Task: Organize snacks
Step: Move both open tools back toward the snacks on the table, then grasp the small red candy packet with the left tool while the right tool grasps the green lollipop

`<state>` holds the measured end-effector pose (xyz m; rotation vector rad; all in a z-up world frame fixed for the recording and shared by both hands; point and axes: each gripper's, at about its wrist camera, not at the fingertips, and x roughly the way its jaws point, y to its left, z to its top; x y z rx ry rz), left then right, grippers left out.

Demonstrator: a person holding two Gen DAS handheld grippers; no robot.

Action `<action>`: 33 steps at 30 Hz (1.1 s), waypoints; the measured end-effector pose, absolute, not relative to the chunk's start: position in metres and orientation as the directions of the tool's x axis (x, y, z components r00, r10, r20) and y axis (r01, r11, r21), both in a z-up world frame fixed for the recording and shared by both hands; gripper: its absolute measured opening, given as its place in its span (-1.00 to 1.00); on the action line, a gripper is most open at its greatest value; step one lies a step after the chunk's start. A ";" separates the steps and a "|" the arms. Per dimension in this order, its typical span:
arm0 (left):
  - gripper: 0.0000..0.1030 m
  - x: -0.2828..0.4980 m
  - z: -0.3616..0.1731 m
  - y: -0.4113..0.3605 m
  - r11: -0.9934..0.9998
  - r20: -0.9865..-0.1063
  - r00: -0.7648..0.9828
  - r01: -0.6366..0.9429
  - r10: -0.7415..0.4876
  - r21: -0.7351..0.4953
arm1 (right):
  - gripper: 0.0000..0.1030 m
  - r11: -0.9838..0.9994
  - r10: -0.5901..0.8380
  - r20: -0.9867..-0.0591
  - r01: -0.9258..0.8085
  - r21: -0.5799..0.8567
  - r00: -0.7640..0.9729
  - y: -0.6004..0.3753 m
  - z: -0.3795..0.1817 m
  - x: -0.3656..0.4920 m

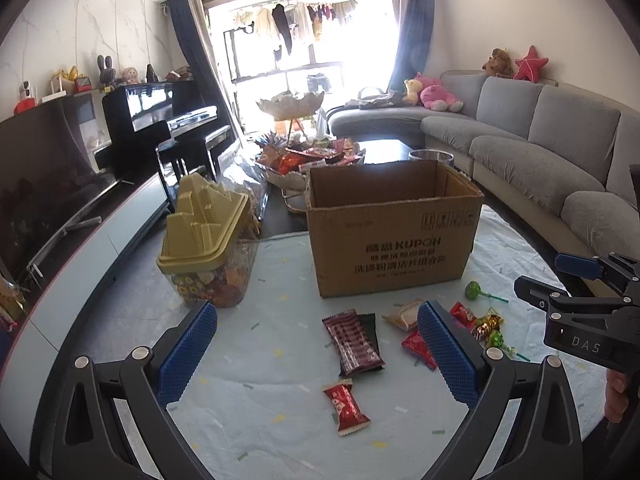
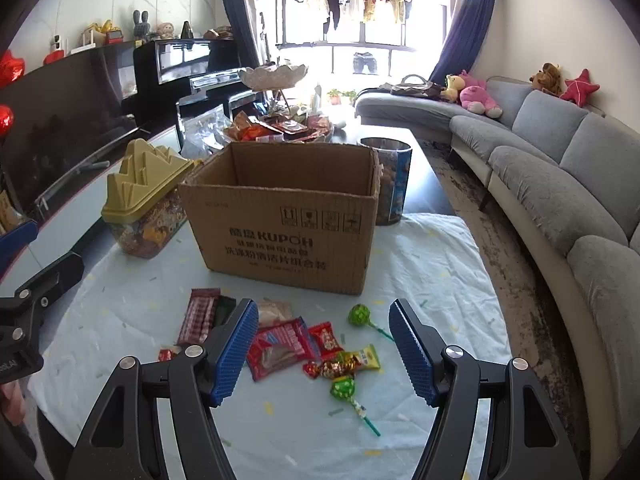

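An open cardboard box (image 1: pixel 394 236) stands on a pale cloth; it also shows in the right wrist view (image 2: pixel 286 224). Loose snacks lie in front of it: dark wafer packs (image 1: pixel 354 342), a red candy (image 1: pixel 346 408), green lollipops (image 2: pixel 358 315) (image 2: pixel 344 388), a large red packet (image 2: pixel 280 346) and small wrapped sweets (image 2: pixel 340 362). My left gripper (image 1: pixel 318 354) is open and empty above the wafer packs. My right gripper (image 2: pixel 324 350) is open and empty above the red packet and sweets; it also shows at the right of the left wrist view (image 1: pixel 560 280).
A clear jar with a yellow lid (image 1: pixel 208 240) full of sweets stands left of the box. A round tin (image 2: pixel 390 180) stands behind the box at the right. A tiered snack tray (image 1: pixel 304 152) is further back. A grey sofa (image 2: pixel 560 184) runs along the right.
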<state>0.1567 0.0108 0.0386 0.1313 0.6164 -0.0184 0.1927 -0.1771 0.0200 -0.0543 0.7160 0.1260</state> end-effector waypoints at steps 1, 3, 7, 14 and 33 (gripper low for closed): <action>0.99 0.155 0.032 0.010 0.992 -0.592 0.806 0.055 0.022 0.111 | 0.34 0.992 0.092 -0.667 -0.129 -0.007 0.739 -0.178 0.016 0.191; 0.99 0.152 0.019 0.010 0.993 -0.623 0.782 0.058 0.018 0.100 | 0.34 0.992 0.091 -0.686 -0.123 0.003 0.722 -0.181 0.006 0.188; 0.98 0.149 -0.007 0.010 0.994 -0.672 0.741 0.059 0.017 0.091 | 0.34 0.994 0.079 -0.721 -0.114 0.001 0.688 -0.185 -0.013 0.182; 0.95 0.147 -0.046 0.011 0.996 -0.726 0.688 0.056 0.012 0.069 | 0.34 0.994 0.082 -0.782 -0.103 0.022 0.618 -0.188 -0.050 0.178; 0.13 0.196 -0.102 0.011 0.998 -0.804 0.594 0.067 -0.027 0.016 | 0.08 0.998 0.055 -0.845 -0.059 0.028 0.531 -0.192 -0.104 0.219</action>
